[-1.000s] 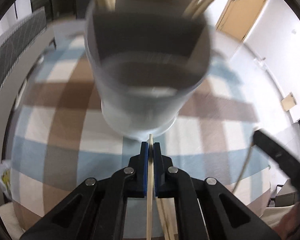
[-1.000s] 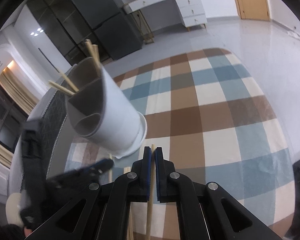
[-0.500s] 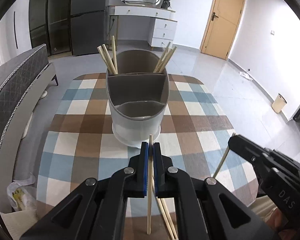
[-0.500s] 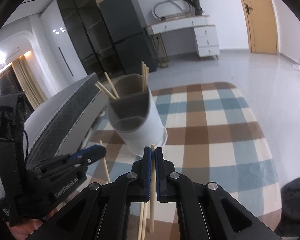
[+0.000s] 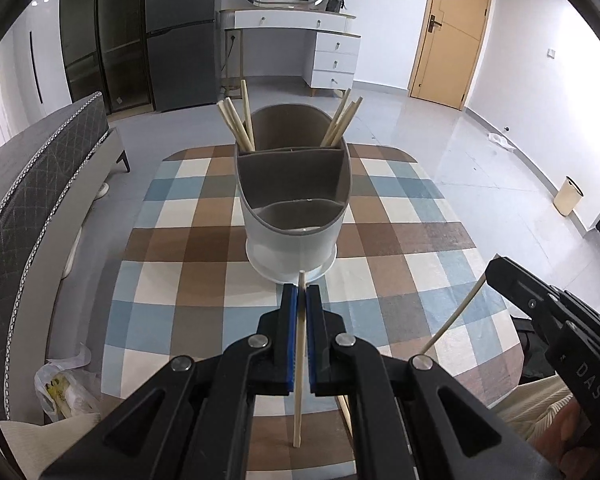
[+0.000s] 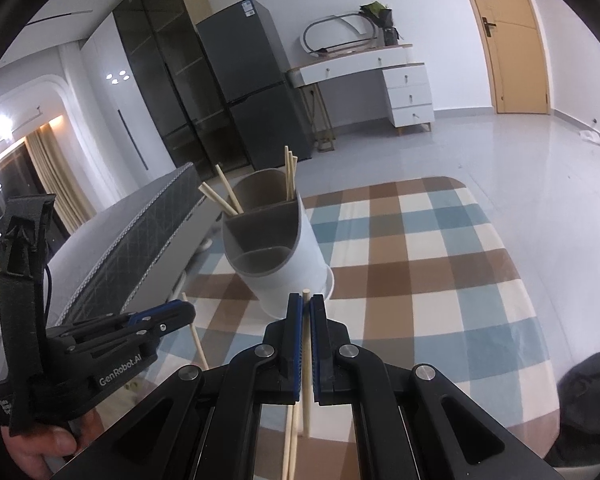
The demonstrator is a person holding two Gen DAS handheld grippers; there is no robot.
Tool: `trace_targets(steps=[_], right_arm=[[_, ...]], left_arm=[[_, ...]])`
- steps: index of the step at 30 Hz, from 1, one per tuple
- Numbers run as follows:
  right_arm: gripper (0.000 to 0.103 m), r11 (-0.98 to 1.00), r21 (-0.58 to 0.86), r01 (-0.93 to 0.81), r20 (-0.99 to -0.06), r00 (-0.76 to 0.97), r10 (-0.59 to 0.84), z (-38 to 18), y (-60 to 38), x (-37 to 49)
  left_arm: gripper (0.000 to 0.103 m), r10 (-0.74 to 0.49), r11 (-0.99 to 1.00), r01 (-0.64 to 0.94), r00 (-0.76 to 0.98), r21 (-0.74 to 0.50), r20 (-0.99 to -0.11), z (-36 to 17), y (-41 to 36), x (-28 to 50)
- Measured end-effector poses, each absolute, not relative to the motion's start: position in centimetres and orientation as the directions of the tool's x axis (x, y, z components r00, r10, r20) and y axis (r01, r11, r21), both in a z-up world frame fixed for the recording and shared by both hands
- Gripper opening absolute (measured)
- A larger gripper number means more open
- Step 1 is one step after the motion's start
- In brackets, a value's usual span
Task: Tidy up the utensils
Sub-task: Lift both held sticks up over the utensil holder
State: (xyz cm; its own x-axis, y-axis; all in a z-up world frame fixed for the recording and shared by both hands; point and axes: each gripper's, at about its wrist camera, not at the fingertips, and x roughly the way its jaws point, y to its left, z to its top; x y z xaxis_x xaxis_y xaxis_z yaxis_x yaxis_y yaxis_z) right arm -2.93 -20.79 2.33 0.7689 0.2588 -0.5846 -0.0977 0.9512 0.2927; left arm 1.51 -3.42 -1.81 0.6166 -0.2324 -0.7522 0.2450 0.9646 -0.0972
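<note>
Left hand-held gripper [image 5: 299,294] clamped on one chopstick [image 5: 298,364], right hand-held gripper [image 6: 308,304] clamped on another chopstick [image 6: 306,364], white utensil holder [image 5: 294,216] stood mid-table [image 5: 172,280], chopsticks in back compartments

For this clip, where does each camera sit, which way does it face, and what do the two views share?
Left wrist: on the left gripper, shut on a chopstick, facing the utensil holder; the right gripper shows at right.
Right wrist: on the right gripper, shut on another chopstick, facing the holder from its right; the left gripper and a hand show at left.
Shared: holder, checked tablecloth, both grippers.
</note>
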Motion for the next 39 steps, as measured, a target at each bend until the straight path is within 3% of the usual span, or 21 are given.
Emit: trace_targets(steps=[22, 39], right_arm=[[0.003, 0.945, 0.304, -0.122, -0.498, 0.825, 0.267, 5.6, -20.9, -2.1], [0.003, 0.948, 0.232, -0.217, -0.34, 0.895, 0.288, 16.9, -19.6, 4.4]], left_arm=[[0.0, -0.291, 0.949, 0.291, 0.66, -0.121, -0.693, 4.4, -3.2, 2.8], [0.0, -0.367, 0.93, 0.315, 0.745, -0.191, -0.557, 14.9, -1.5, 8.1]])
